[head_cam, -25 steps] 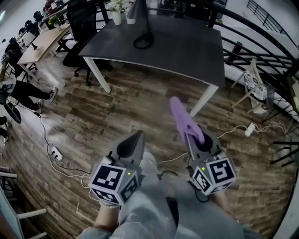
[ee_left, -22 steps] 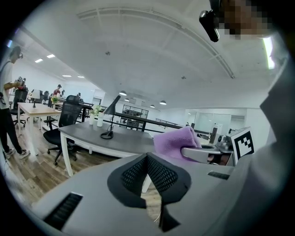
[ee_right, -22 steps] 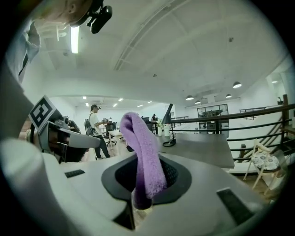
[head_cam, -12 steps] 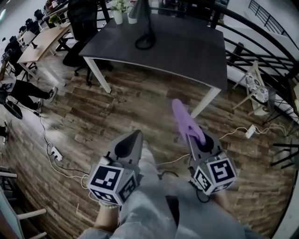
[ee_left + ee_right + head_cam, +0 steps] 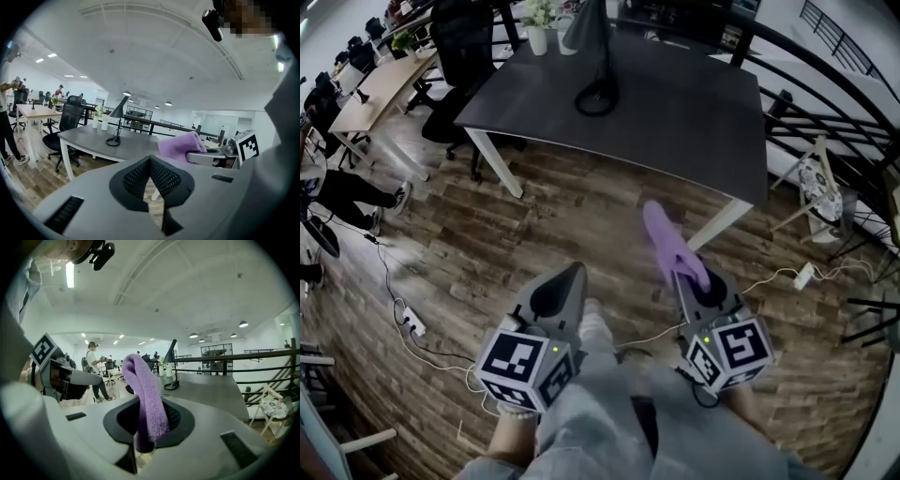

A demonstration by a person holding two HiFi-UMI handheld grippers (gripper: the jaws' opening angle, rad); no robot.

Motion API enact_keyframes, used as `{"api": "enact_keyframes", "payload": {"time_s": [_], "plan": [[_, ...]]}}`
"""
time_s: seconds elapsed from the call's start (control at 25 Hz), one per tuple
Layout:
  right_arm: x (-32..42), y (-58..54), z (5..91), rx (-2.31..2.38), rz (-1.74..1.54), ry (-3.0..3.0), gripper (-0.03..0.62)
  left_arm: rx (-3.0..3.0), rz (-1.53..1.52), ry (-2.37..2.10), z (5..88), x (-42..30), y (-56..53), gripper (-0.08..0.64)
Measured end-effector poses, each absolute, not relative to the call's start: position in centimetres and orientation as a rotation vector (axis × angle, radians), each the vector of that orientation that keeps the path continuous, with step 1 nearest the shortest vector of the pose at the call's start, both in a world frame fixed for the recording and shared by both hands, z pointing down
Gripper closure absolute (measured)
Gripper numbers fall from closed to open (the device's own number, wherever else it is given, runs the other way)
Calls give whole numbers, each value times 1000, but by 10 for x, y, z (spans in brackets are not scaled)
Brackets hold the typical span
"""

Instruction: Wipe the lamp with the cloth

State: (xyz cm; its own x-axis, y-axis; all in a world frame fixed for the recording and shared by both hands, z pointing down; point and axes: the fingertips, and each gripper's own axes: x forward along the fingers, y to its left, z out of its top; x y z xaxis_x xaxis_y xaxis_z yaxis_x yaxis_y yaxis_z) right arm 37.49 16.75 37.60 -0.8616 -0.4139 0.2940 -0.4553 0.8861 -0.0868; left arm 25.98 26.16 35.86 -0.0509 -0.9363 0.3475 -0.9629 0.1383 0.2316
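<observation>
Purple cloth clamped in right gripper, left gripper clenched empty (lamp well ahead on grey table).

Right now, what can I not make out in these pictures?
Lamp: head view, shade top cut off by the upper edge.
Cloth: right gripper view, its gripped end lost in shadow between the right gripper's jaws.
Pots beside the lamp: too small in every view to name the plants.
</observation>
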Motion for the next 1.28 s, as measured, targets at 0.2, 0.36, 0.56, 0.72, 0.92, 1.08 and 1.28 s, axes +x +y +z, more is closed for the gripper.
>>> {"api": "enact_keyframes", "payload": {"time_s": [0.2,0.36,0.56,0.72,0.92,1.08,1.28], "plan": [[333,139,370,681,228,-2785,541,1838,118,-2003,353,215,234,548],[298,116,367,701,222,-2783,541,1860,107,-2011,349,179,212,549],[261,91,362,733,211,-2785,541,1883,124,-1982,351,141,186,548],[239,71,360,775,209,-2783,541,1912,140,-1963,348,116,164,548],[218,55,365,814,206,-2774,541,1934,129,-1961,353,90,147,548],[204,48,363,834,189,-2764,541,1924,141,-1950,355,73,146,548],[196,46,365,837,191,-2747,541,1906,98,-1980,354,56,147,548]]}}
